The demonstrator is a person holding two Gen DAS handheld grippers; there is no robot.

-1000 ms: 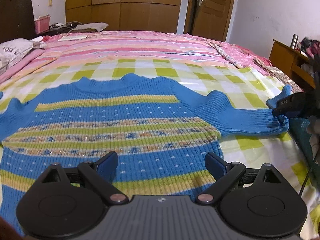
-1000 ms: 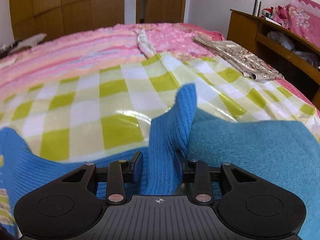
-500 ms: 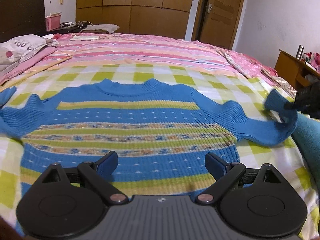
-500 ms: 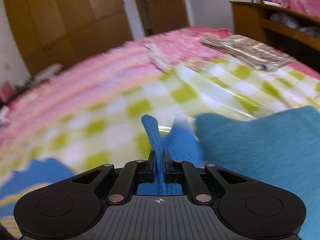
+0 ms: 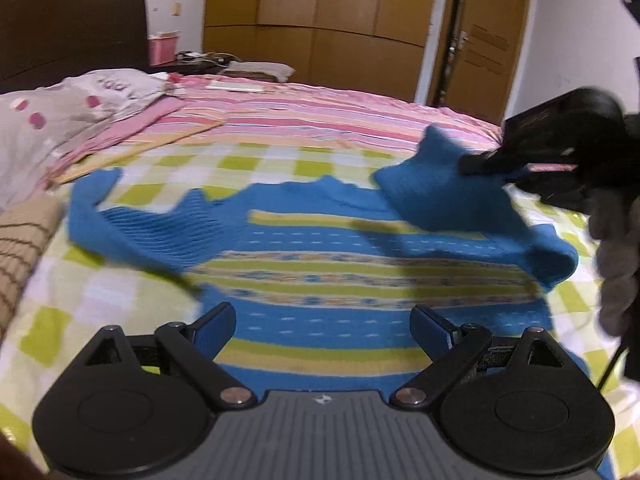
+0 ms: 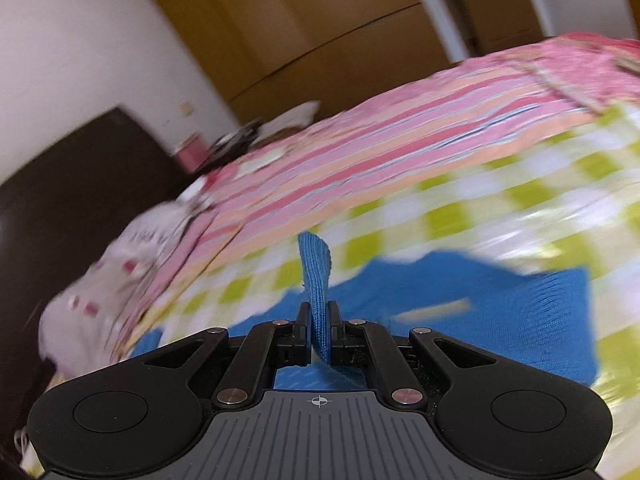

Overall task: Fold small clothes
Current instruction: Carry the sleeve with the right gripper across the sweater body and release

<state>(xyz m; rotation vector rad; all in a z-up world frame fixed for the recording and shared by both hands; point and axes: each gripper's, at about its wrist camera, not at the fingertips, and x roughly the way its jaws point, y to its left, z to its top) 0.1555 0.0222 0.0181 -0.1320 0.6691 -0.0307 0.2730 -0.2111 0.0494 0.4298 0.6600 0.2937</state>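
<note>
Early in the fold: the right gripper point(image 6: 319, 330) pinches the blue striped sweater's point(image 5: 360, 276) sleeve point(image 5: 440, 192), lifted at two o'clock. The left gripper point(image 5: 322, 326) gapes empty; the nine-o'clock sleeve lies unfolded.

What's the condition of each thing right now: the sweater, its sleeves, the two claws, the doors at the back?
Sweater: lying flat, front up, on the checked cover.
One sleeve: lifted, being carried over the body.
Other sleeve: lying spread on the cover.
Right claw: shut on the lifted sleeve's cuff.
Left claw: open, empty, above the hem.
Wardrobe doors: closed.
Room door: closed.
</note>
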